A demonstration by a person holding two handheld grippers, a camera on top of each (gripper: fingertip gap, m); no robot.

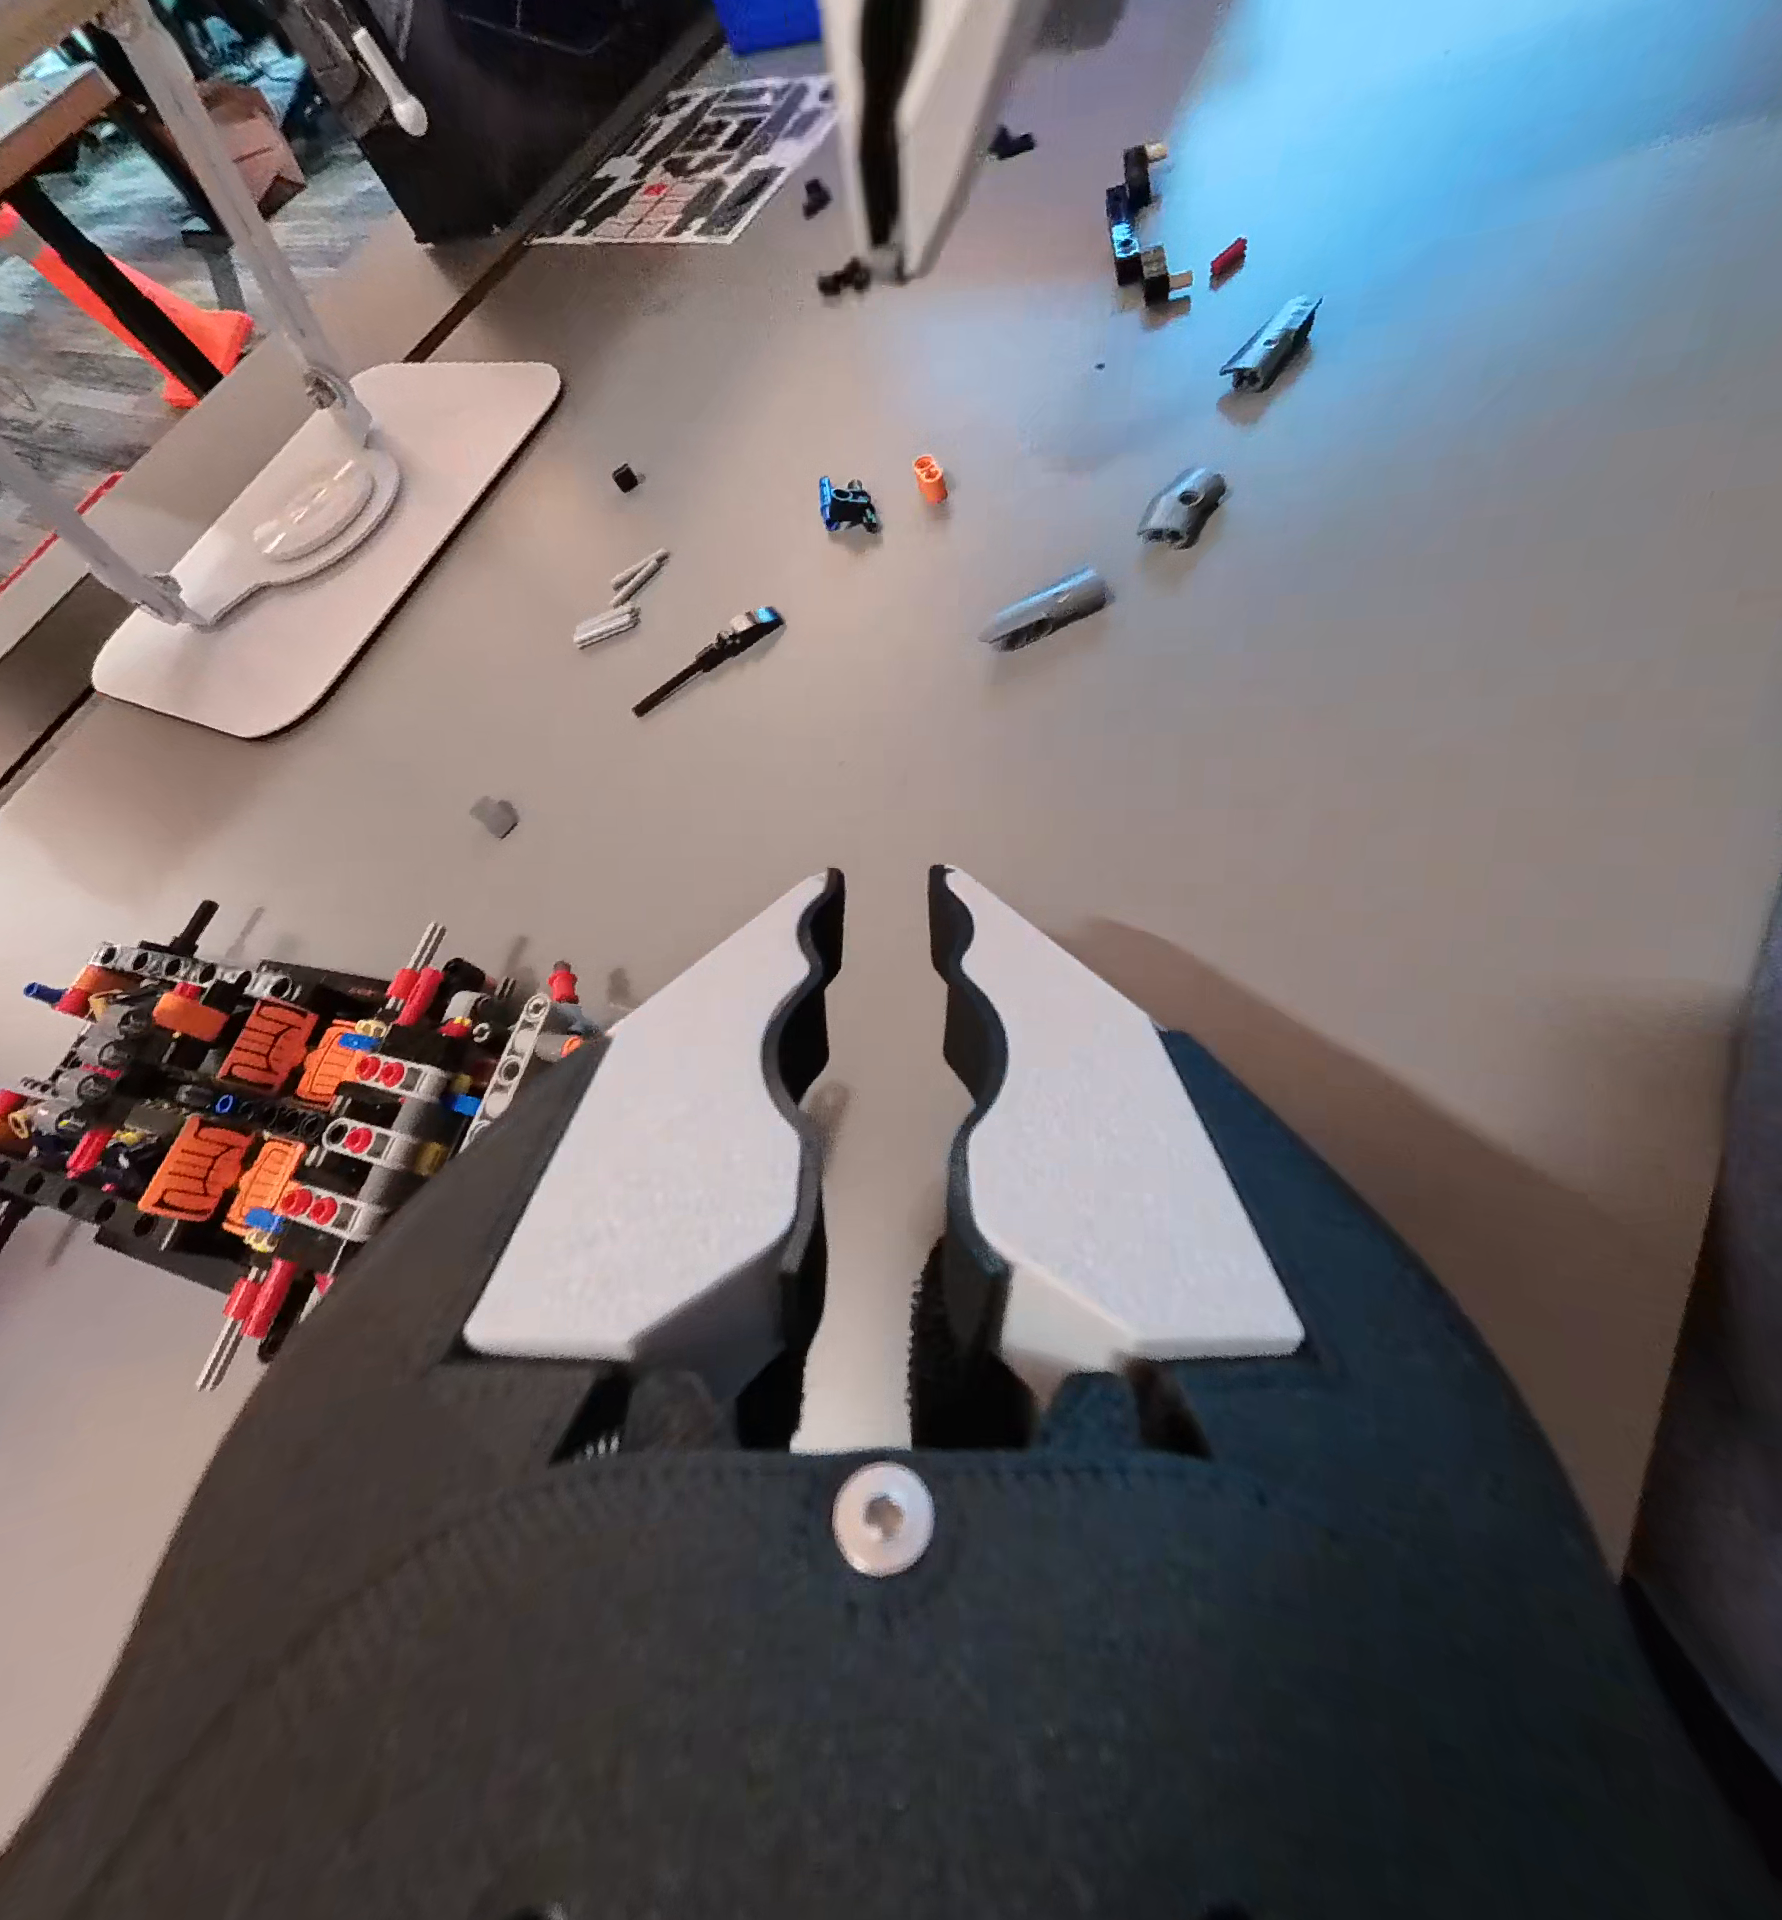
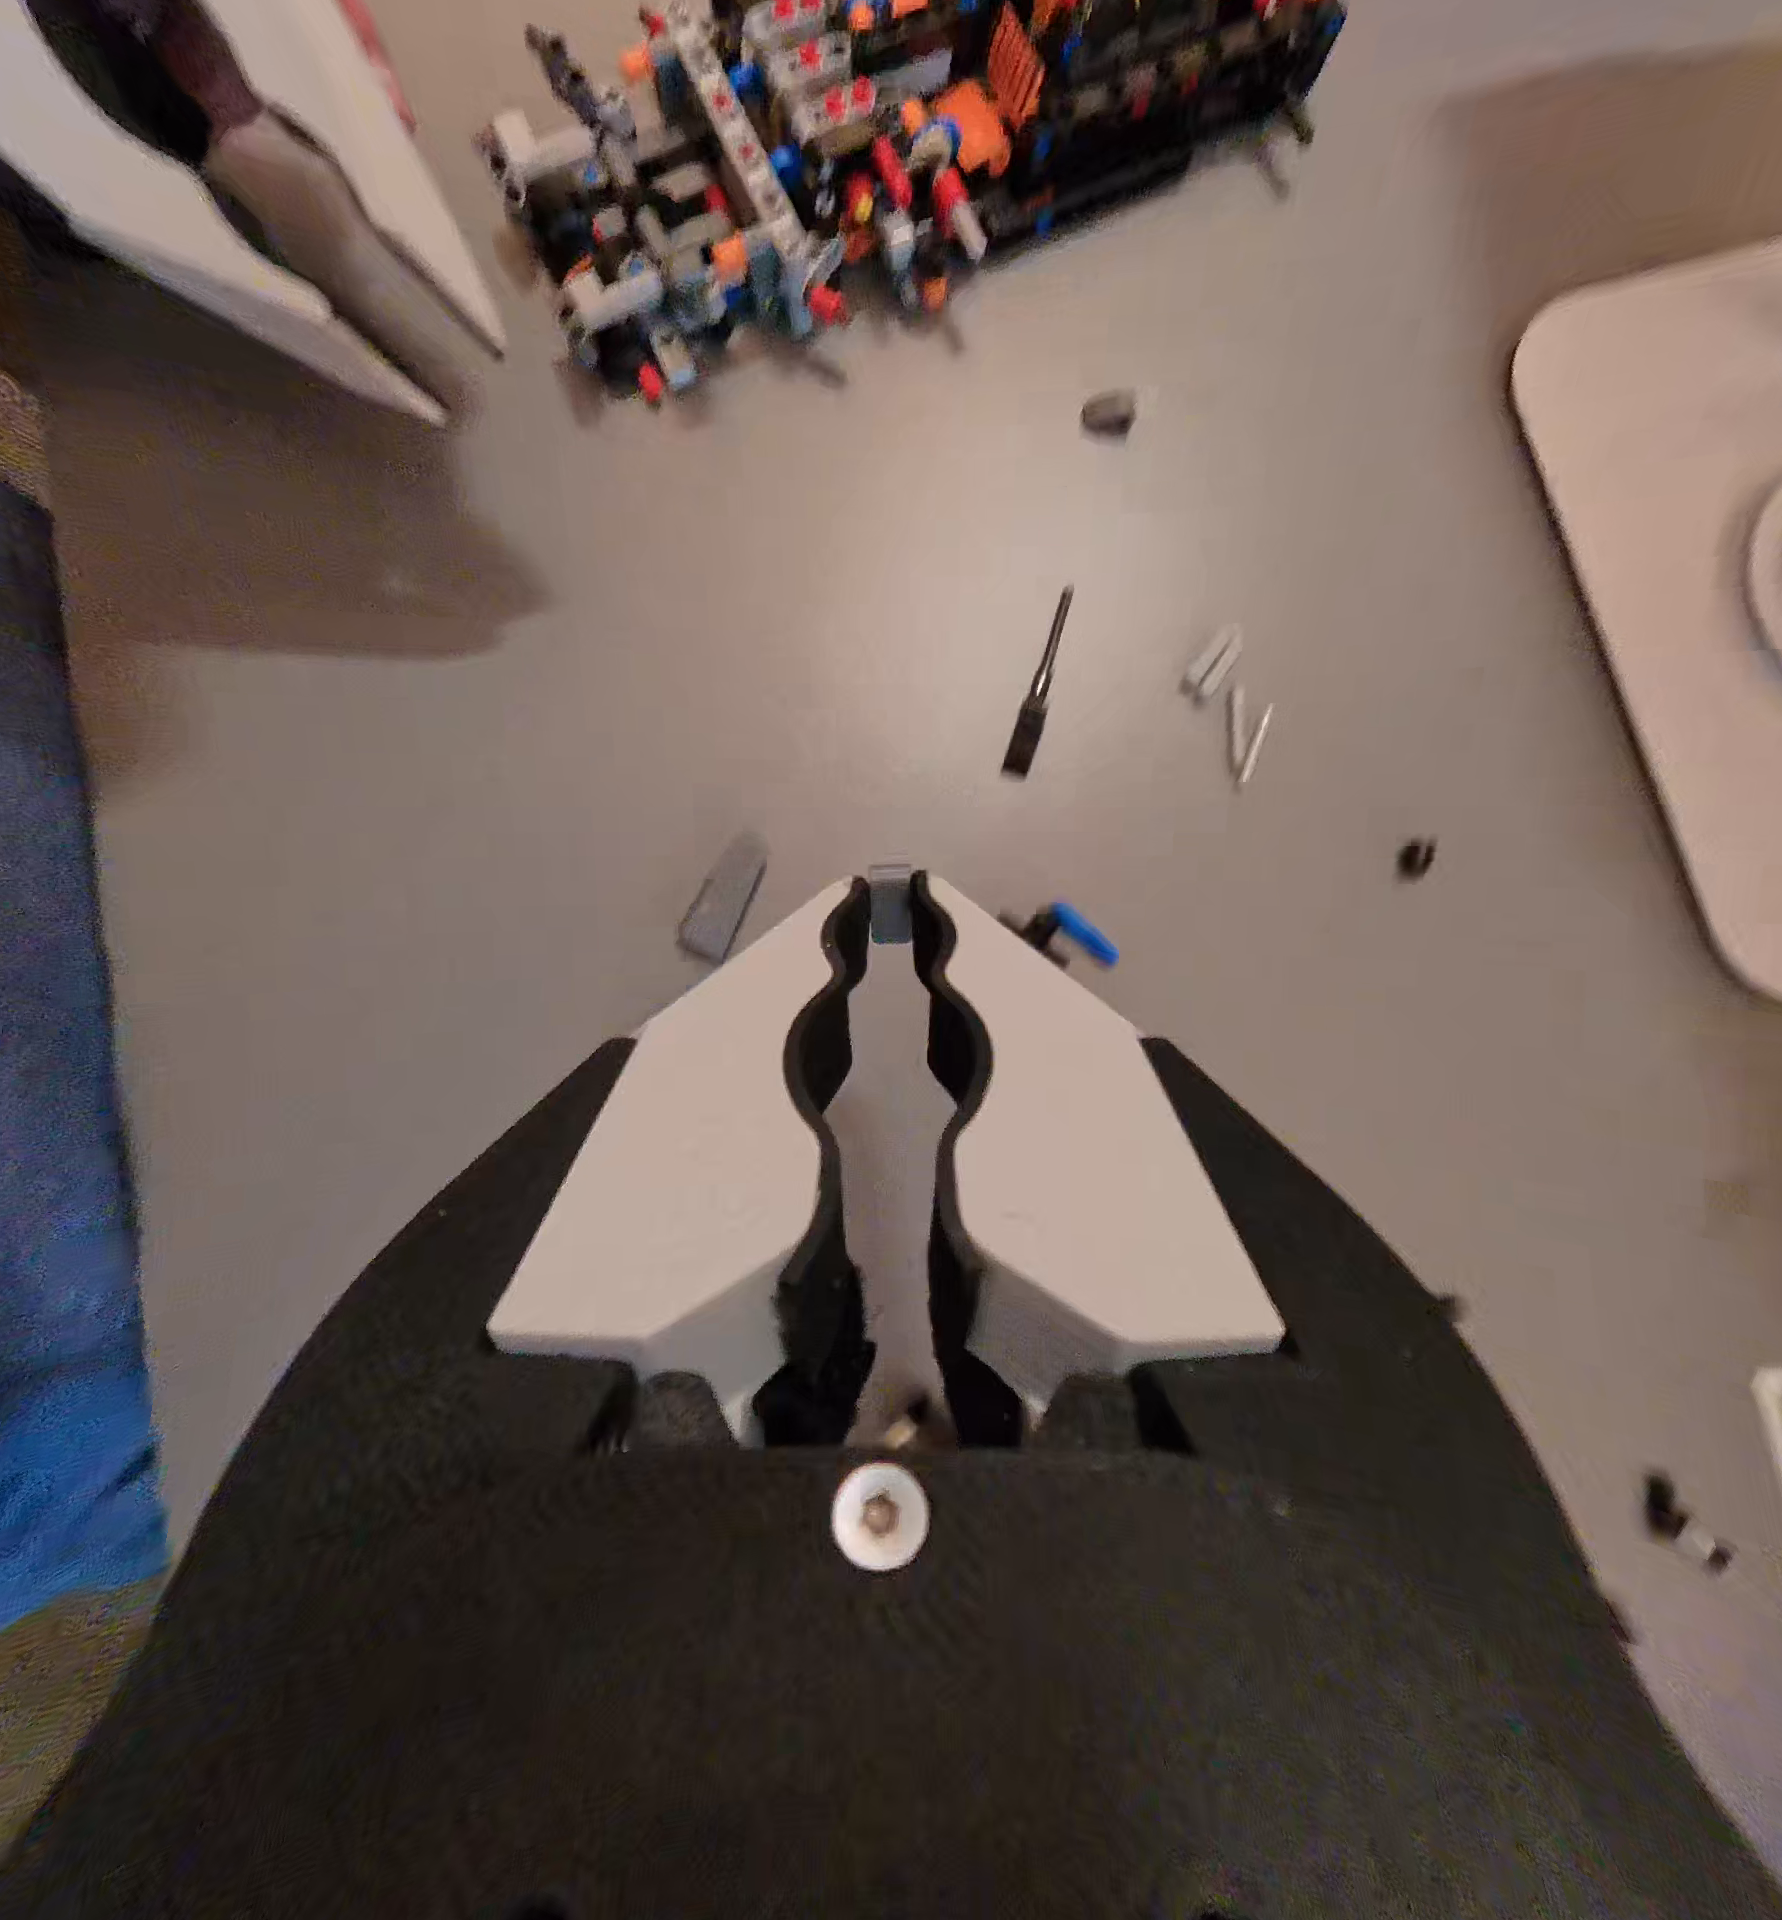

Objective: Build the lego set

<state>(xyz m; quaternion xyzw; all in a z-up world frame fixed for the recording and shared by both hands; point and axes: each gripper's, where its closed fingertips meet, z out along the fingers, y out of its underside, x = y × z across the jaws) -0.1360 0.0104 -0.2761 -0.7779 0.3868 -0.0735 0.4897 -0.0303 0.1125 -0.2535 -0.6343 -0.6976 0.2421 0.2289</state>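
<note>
1. Pinched at the very tips of the right gripper (image 2: 889, 883) is a small grey piece (image 2: 890, 902); the jaws are clenched on it, with only its top edge standing proud of them.
2. That piece looks light, hard and smooth, so I judge it could twist or shoot out of so shallow a hold; a steady squeeze on its flat sides suits it better than more force.
3. Farther off in the right wrist view, the part-built model (image 2: 866, 156) sits on the grey table (image 2: 347, 935), a dense block of black, grey, orange and red parts.
4. Seen from the left wrist view, the same part-built model (image 1: 232, 1101) lies just left of the left gripper (image 1: 887, 883), whose jaws are released, a narrow gap between them and nothing held.
5. Its thin axles and pins stick out and would likely bend or pop loose; the solid black frame along its edges is the safer place to brace it.
6. Loose pieces are scattered farther along the table, among them an orange connector (image 1: 929, 479) and a black axle (image 1: 705, 662).
</note>
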